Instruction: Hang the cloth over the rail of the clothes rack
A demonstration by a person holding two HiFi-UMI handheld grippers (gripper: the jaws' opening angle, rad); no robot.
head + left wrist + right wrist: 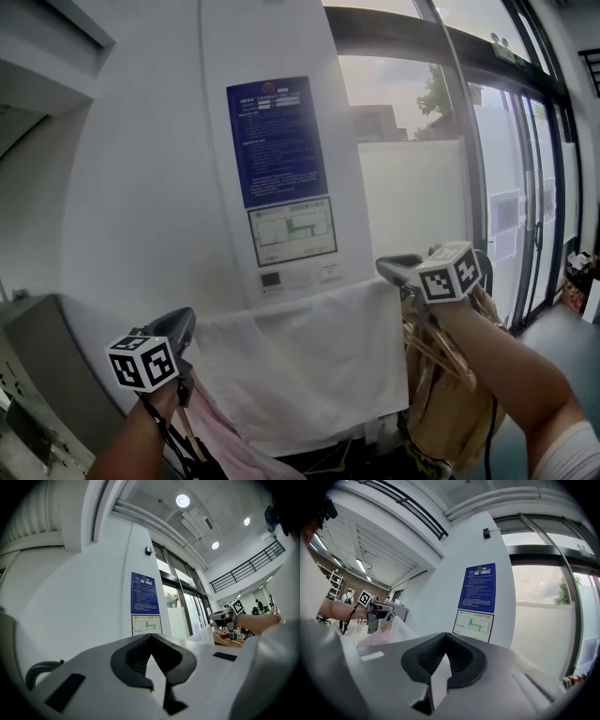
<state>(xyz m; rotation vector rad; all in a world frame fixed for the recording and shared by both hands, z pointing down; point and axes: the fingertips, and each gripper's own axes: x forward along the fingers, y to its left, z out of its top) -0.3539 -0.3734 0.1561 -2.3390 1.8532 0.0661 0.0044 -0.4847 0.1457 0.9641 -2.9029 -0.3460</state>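
The cloth (309, 366) is held spread in the lower middle of the head view. Each upper corner is pinched in a closed gripper: the left gripper (184, 326) at lower left, the right gripper (392, 269) higher at right. Its long top edge is slanted upward to the right, and the sheet is hung downward. Room is bounded behind by the white wall (141, 187); wooden hangers (450, 361) are crowded beneath the right gripper.

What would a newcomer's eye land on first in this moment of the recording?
A white cloth is spread wide across the lower middle of the head view. Its top corners are pinched by the left gripper and the right gripper, both shut on it. Behind it a blue poster stands out on a white pillar. Wooden hangers hang under the right gripper, and glass doors fill the right side.
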